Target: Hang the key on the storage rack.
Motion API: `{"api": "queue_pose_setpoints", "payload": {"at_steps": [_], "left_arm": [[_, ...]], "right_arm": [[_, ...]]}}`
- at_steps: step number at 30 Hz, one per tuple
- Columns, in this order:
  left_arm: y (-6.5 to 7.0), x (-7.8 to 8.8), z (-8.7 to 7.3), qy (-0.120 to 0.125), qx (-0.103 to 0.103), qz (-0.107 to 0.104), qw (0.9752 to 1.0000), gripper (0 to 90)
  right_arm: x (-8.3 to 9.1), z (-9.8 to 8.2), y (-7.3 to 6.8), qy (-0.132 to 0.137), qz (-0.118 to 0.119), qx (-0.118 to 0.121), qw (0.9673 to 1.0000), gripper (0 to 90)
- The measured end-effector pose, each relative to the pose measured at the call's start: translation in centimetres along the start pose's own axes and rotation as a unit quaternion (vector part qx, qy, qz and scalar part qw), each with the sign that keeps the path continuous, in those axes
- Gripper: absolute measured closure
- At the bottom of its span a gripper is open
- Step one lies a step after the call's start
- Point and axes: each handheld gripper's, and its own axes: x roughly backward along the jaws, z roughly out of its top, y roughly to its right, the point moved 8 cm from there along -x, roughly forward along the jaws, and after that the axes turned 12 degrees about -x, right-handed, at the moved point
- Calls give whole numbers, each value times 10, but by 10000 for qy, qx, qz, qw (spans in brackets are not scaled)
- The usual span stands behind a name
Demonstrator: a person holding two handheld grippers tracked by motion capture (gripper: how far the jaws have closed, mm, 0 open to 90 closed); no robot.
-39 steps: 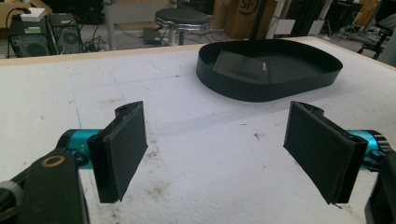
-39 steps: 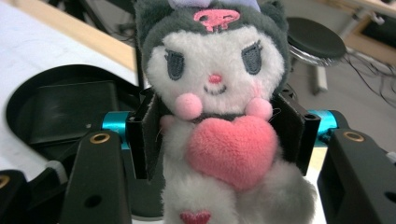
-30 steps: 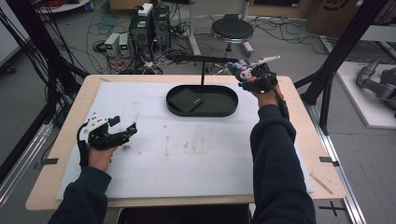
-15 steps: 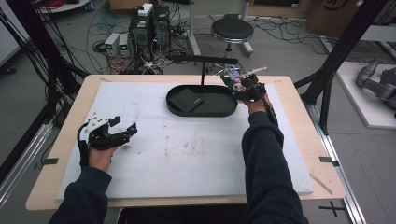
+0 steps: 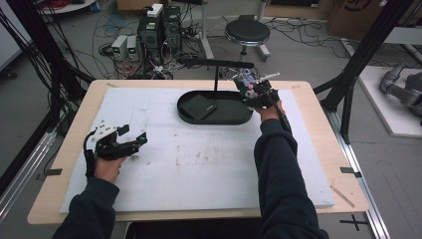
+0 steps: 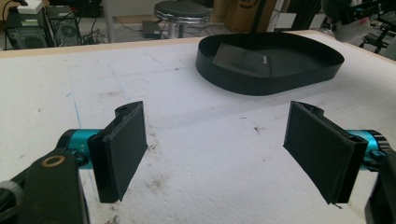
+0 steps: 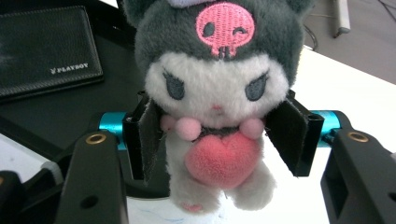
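Note:
A grey and white plush toy (image 7: 215, 93) with a pink skull on its hood and a pink heart sits between the jaws of my right gripper (image 7: 215, 135). Those jaws have just been opening, and the pads stand beside its body without squeezing it. This happens at the right end of a black oval tray (image 5: 219, 121), where the right gripper (image 5: 254, 90) hovers low. A black wallet (image 5: 197, 107) lies in the tray's left half. My left gripper (image 5: 134, 142) rests open over the white mat at the left, nothing between its pads (image 6: 123, 149).
A black T-shaped stand (image 5: 215, 64) rises behind the tray. The white mat (image 5: 199, 164) covers most of the wooden table. Beyond the far edge are a stool (image 5: 247, 32), computer boxes and cables on the floor.
My right hand has come down and leftward with the plush toy to the tray's right end. The left hand has stayed still.

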Motion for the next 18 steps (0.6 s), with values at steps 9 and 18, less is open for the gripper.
{"api": "queue_pose_setpoints", "payload": {"at_steps": [9, 18], "left_arm": [[0, 0, 0, 40, 20, -28, 10000, 209], [0, 0, 1, 83, 33, -45, 9999, 209]], "right_arm": [[8, 4, 3, 233, -66, -88, 9997, 234], [47, 4, 5, 465, 249, 81, 9986, 248]]}}
